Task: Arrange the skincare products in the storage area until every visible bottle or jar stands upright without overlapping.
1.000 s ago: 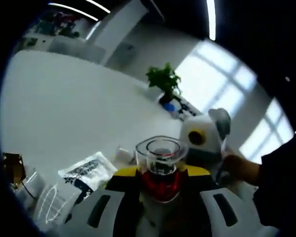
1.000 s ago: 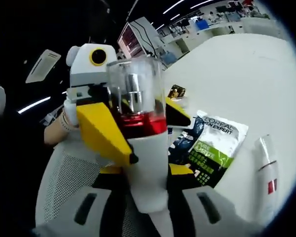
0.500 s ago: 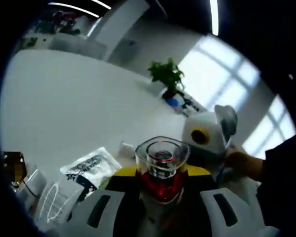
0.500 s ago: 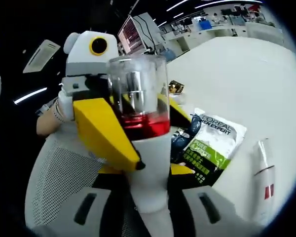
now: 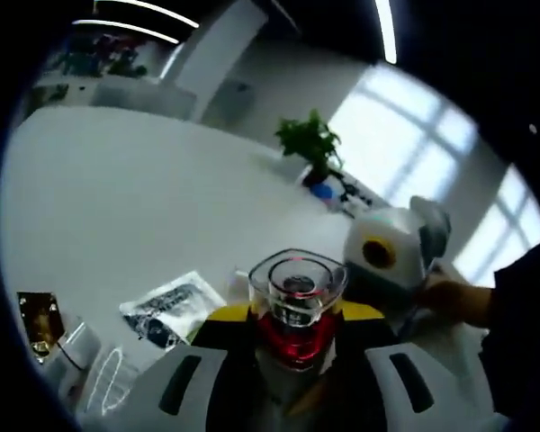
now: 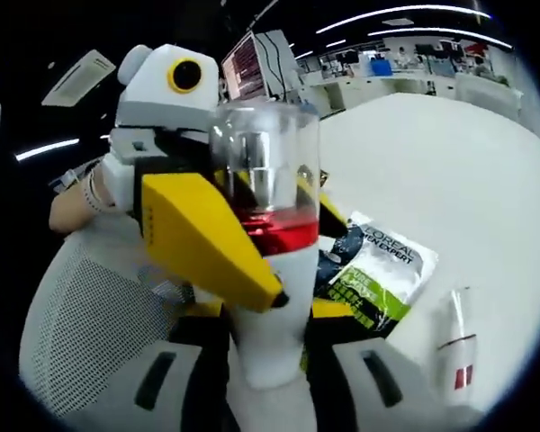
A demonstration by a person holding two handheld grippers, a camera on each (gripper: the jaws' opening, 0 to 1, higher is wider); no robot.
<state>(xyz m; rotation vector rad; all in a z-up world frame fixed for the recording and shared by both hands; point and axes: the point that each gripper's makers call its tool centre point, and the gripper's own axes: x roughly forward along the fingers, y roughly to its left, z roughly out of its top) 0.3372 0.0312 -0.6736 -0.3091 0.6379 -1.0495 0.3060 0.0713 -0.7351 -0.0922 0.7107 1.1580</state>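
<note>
Both grippers meet at one pump bottle (image 6: 268, 270), held aloft at frame centre. The right gripper (image 6: 265, 360) clamps its white body; the left gripper (image 5: 292, 346) grips beside the red collar. Its long axis runs up the right gripper view, clear round cap uppermost. A glossy sachet (image 6: 378, 270) lies flat on the white table (image 6: 450, 162).

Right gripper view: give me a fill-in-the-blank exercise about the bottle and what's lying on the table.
The bottle has a clear cap with a ____ band beneath it.
The fingers of the left gripper, clamped on the bottle, are coloured ____.
The sachet lying flat on the table is printed white, dark and ____.
Missing words: red; yellow; green.
</note>
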